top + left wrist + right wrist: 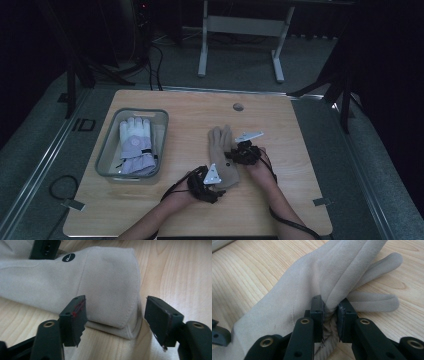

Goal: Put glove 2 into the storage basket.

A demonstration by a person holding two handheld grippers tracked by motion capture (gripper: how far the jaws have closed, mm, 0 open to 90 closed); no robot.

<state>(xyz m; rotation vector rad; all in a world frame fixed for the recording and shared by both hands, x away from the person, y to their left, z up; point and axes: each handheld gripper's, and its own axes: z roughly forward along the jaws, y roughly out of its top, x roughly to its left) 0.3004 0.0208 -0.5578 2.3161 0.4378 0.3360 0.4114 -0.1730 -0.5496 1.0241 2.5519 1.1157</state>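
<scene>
The right gripper [329, 312] is pinching the beige glove [312, 290]: in the right gripper view its jaws are standing close together with a bunched fold of the glove's edge squeezed between the pads. The left gripper [115, 315] is standing with its jaws apart; in the left gripper view they are straddling the corner of the glove's cuff [125, 322], and neither pad is pressing on the cloth. The glove [223, 150] is lying flat on the table [280, 125], a little right of the middle, between the two grippers: the left gripper [205, 182] is sitting at the cuff end nearest the person, the right gripper [245, 150] at the glove's right edge. The glove's long axis is running from the person toward the far edge of the table, cuff near and fingers pointing away. To its left, well apart, a grey basket [107, 152] is holding a white glove [136, 145], lying the same way with fingers pointing away. The table is light wood with a round grommet [238, 106] near its far edge. Around it the room is dim, with grey carpet [240, 60], the white legs of a desk [202, 50] beyond, and cables trailing on the floor at left.
</scene>
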